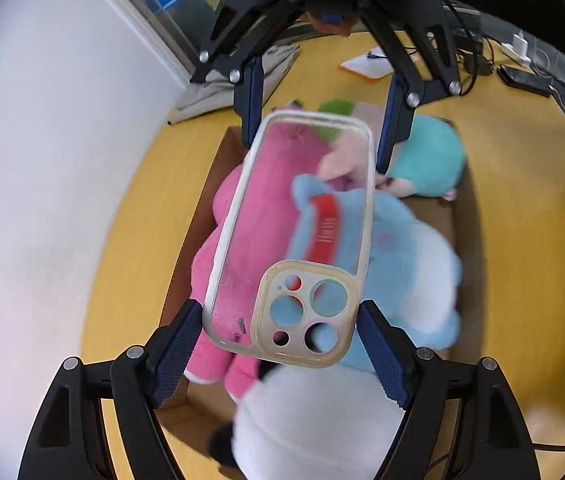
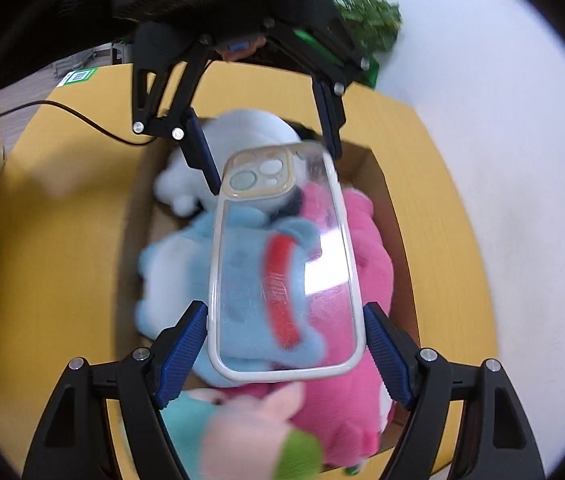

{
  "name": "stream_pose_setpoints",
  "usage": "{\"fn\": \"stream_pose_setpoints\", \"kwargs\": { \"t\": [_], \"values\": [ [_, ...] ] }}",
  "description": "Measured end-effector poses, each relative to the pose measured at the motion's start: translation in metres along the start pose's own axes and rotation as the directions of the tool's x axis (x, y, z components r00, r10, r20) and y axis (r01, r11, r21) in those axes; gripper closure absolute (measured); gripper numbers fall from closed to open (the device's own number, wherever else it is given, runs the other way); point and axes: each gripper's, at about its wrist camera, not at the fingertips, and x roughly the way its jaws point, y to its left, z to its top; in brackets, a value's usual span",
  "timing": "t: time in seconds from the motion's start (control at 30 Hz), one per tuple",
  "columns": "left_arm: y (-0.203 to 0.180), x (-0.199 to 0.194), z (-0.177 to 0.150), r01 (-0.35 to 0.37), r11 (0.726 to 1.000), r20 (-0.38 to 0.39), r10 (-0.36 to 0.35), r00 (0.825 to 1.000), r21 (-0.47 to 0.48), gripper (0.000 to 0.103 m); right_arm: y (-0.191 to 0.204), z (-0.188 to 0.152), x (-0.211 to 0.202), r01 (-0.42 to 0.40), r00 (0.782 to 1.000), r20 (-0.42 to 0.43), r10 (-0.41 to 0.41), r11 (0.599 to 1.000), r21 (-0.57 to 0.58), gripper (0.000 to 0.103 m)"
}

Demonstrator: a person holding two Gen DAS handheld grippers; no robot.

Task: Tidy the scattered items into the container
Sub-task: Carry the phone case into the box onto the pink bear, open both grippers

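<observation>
A clear phone case [image 1: 302, 200] with a white rim hangs in the air, carried by both grippers above an open cardboard box [image 1: 202, 208]. My left gripper [image 1: 282, 320] is shut on the end with the camera cutouts, its blue pads against the rim. My right gripper [image 2: 284, 320] is shut on the plain end of the phone case [image 2: 282, 280]. Each gripper also shows at the far end of the other's view. In the cardboard box [image 2: 386, 200] lie a pink plush [image 1: 266, 208], a blue plush with a red band [image 1: 394, 248], a white plush [image 1: 314, 420] and a teal plush [image 1: 430, 160].
The box stands on a yellow table [image 1: 134, 240] beside a white wall [image 1: 42, 160]. Cables, a dark phone [image 1: 524, 78] and a paper sheet [image 1: 366, 64] lie at the table's far end. A black cable [image 2: 82, 120] crosses the table; a green plant [image 2: 366, 16] stands behind.
</observation>
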Motion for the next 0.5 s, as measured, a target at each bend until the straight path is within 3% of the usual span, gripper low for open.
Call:
{"fn": "stream_pose_setpoints", "kwargs": {
  "t": [0.17,0.27,0.4,0.5],
  "values": [
    [0.033,0.063,-0.001,0.053,0.998,-0.078,-0.056,0.995,-0.042,0.02,-0.055,-0.016,0.064,-0.072,0.994,-0.081,0.078,0.994,0.078,0.025],
    [0.046,0.084,-0.006,0.089,0.991,-0.07,-0.096,0.993,-0.097,0.018,-0.071,-0.028,0.089,-0.119,0.987,-0.087,0.132,0.983,0.136,0.024],
    [0.053,0.084,-0.013,0.082,0.986,-0.038,-0.089,0.995,-0.148,0.018,-0.08,-0.038,0.094,-0.151,0.985,-0.055,0.165,0.968,0.199,0.024],
    [0.054,0.071,-0.015,0.048,0.982,-0.032,-0.054,0.998,-0.18,0.019,-0.076,-0.041,0.086,-0.12,0.989,-0.053,0.136,0.963,0.243,0.023]
  ]
}}
